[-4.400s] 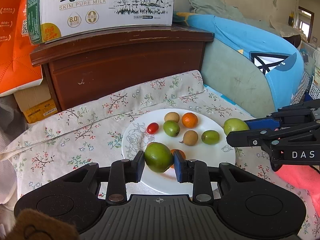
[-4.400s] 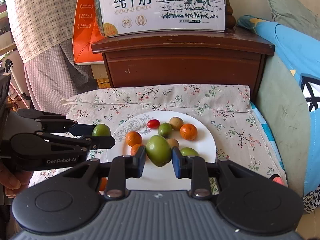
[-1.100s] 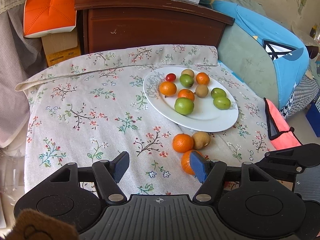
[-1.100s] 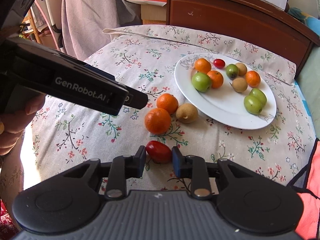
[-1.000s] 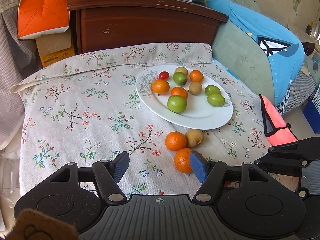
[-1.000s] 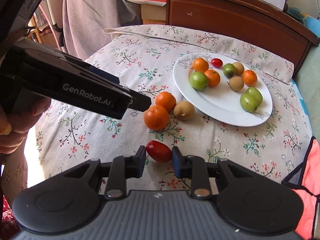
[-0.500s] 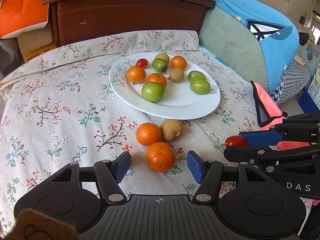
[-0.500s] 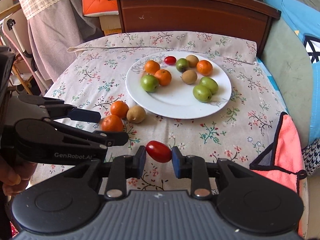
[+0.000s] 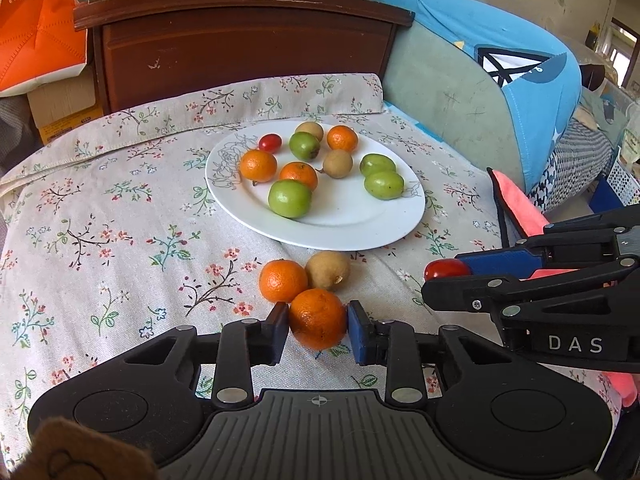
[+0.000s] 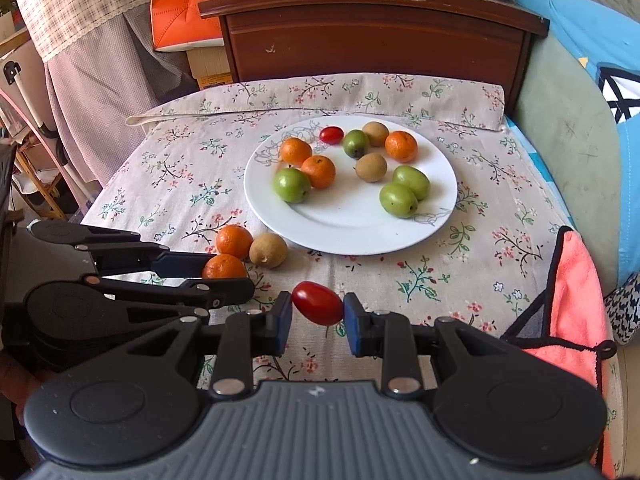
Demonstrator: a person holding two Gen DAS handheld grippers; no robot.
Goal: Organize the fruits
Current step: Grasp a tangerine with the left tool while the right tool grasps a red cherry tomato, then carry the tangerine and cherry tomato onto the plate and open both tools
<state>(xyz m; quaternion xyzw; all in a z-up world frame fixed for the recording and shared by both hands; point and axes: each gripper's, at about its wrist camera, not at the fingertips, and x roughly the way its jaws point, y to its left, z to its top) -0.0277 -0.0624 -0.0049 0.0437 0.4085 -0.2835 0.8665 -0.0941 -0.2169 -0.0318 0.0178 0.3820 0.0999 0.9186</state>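
The left gripper [image 9: 318, 325], whose jaws have just been closing, now pinches the near orange [image 9: 317, 318] on the cloth, the right gripper [image 10: 317, 311] holds 1 red tomato [image 10: 318, 303], and the white plate [image 9: 344, 226] lies straight ahead of both.

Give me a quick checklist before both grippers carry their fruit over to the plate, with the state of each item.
1. Left gripper has just closed; pads press the mandarin: ok.
2. Right gripper clamps the cherry tomato: ok.
3. Bare space on the white plate, near edge: ok.
4. Neighbouring mandarin touches the held one; may roll on lifting: not ok.
5. Brown fruit sits beside both, clear of the pads: ok.
6. Held mandarin off the cloth: cannot tell.
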